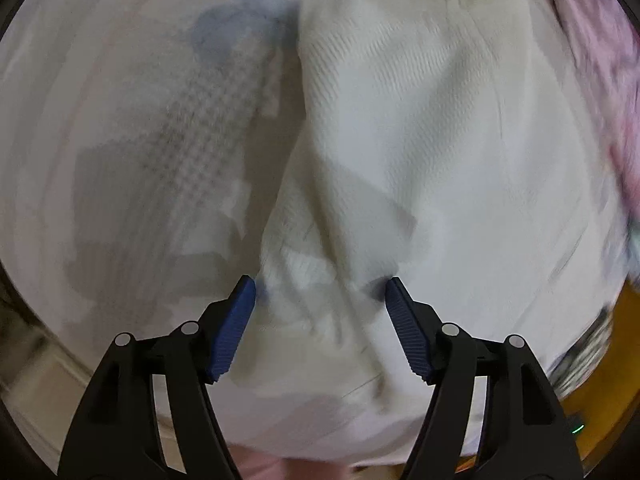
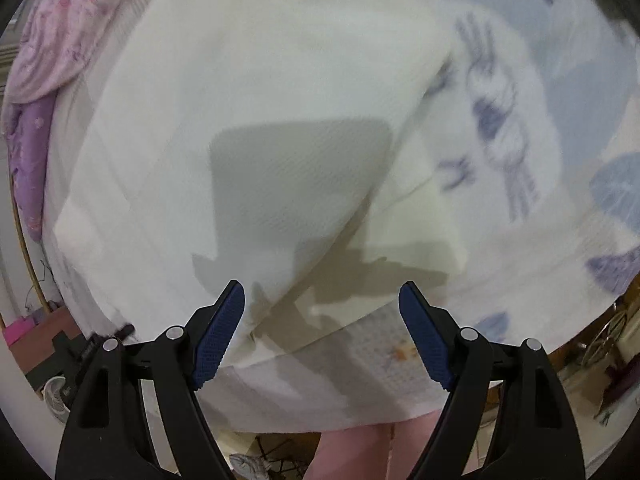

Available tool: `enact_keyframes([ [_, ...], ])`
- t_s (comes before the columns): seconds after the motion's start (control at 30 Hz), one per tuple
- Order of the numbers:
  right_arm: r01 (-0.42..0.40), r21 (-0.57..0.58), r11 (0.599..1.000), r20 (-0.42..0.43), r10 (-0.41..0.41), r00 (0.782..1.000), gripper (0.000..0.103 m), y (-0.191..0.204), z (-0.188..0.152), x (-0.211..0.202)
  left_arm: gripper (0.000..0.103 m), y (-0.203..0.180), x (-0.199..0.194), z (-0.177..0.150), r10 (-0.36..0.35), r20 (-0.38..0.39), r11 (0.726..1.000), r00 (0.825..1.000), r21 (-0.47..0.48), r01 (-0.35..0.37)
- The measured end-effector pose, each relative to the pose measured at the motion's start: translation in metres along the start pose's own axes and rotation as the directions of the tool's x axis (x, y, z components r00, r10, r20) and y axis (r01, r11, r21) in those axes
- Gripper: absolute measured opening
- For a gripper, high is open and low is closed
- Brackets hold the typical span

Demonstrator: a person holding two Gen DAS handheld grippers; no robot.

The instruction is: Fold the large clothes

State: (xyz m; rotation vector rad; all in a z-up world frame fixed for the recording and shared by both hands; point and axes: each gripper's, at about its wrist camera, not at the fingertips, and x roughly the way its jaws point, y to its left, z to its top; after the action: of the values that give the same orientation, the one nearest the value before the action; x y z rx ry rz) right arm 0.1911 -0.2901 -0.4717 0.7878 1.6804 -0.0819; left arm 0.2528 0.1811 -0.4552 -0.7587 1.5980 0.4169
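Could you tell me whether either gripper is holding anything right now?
Nothing: left gripper and right gripper stand open above the cream textured cloth garment.

No text, label, brand, number or sign is legible in either of my wrist views. The bed sheet (image 2: 560, 92) under the white garment (image 2: 260, 120) carries dark blue printed marks to the right of that garment, but motion blur leaves them unreadable and I cannot tell whether they are letters or a pattern. The sheet's grid print, just below the garment's hem, shows no characters.
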Motion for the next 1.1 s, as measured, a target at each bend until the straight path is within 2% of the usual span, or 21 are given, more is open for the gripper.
enact_keyframes([
  [0.07, 0.010, -0.005, 1.000, -0.004, -0.010, 1.000, 0.076, 0.006, 0.001, 0.008, 0.068, 0.001, -0.007, 0.005, -0.061, 0.018, 0.997, 0.998, -0.039, 0.061],
  [0.1, -0.021, 0.006, 1.000, -0.009, 0.021, 1.000, 0.076, 0.010, 0.001, 0.013, 0.068, 0.000, -0.009, 0.008, -0.081, 0.027, 0.996, 0.996, -0.042, 0.082],
  [0.17, -0.086, 0.038, 0.996, -0.008, 0.087, 0.996, 0.076, 0.012, 0.002, 0.019, 0.068, -0.002, -0.009, 0.014, -0.071, 0.022, 0.997, 0.997, -0.031, 0.072],
  [0.23, -0.122, 0.063, 0.990, -0.004, 0.123, 0.992, 0.076, 0.014, 0.002, 0.021, 0.062, 0.000, -0.008, 0.019, -0.076, -0.006, 0.996, 0.997, -0.054, 0.075],
  [0.3, -0.155, 0.057, 0.986, -0.001, 0.155, 0.988, 0.076, 0.014, -0.002, 0.019, 0.061, 0.001, -0.013, 0.023, -0.078, -0.024, 0.994, 0.997, -0.073, 0.076],
  [0.37, -0.146, 0.033, 0.989, 0.000, 0.146, 0.989, 0.076, 0.016, -0.010, 0.020, 0.055, 0.003, -0.024, 0.023, -0.077, -0.024, 0.994, 0.997, -0.084, 0.075],
  [0.53, -0.161, 0.067, 0.985, -0.015, 0.162, 0.987, 0.076, 0.017, -0.019, 0.034, 0.055, 0.008, -0.035, 0.021, -0.122, -0.029, 0.989, 0.992, -0.082, 0.120],
  [0.63, -0.155, 0.084, 0.984, -0.035, 0.159, 0.987, 0.076, 0.016, -0.021, 0.044, 0.055, 0.006, -0.029, 0.027, -0.142, -0.040, 0.986, 0.989, -0.092, 0.138],
  [0.77, -0.170, 0.077, 0.982, -0.028, 0.173, 0.985, 0.076, 0.016, -0.019, 0.048, 0.055, 0.000, -0.007, 0.035, -0.088, -0.051, 0.994, 0.995, -0.075, 0.084],
  [0.83, -0.200, 0.086, 0.976, -0.015, 0.202, 0.979, 0.077, 0.018, -0.016, 0.050, 0.055, 0.005, 0.006, 0.038, -0.124, -0.063, 0.988, 0.990, -0.105, 0.117],
  [0.9, -0.256, 0.091, 0.962, 0.005, 0.256, 0.967, 0.078, 0.018, -0.011, 0.053, 0.043, 0.010, 0.010, 0.040, -0.202, -0.026, 0.973, 0.979, -0.119, 0.198],
  [0.93, -0.263, 0.095, 0.960, -0.001, 0.265, 0.964, 0.082, 0.018, -0.008, 0.057, 0.028, 0.013, 0.010, 0.039, -0.247, 0.008, 0.963, 0.969, -0.110, 0.247],
  [0.97, -0.261, 0.094, 0.961, 0.000, 0.262, 0.965, 0.081, 0.019, -0.006, 0.063, 0.020, 0.018, 0.012, 0.036, -0.261, 0.027, 0.959, 0.965, -0.107, 0.262],
  [1.0, -0.244, 0.088, 0.966, 0.008, 0.245, 0.970, 0.078, 0.020, -0.006, 0.064, 0.016, 0.022, 0.013, 0.032, -0.280, 0.038, 0.953, 0.959, -0.112, 0.282],
  [1.07, -0.165, 0.050, 0.985, 0.023, 0.164, 0.986, 0.029, 0.020, -0.009, 0.059, 0.013, 0.032, 0.003, 0.020, -0.334, 0.074, 0.931, 0.940, -0.128, 0.341],
  [1.1, -0.182, 0.041, 0.982, 0.031, 0.181, 0.983, 0.021, 0.017, -0.011, 0.054, 0.012, 0.034, -0.001, 0.016, -0.335, 0.081, 0.930, 0.939, -0.129, 0.344],
])
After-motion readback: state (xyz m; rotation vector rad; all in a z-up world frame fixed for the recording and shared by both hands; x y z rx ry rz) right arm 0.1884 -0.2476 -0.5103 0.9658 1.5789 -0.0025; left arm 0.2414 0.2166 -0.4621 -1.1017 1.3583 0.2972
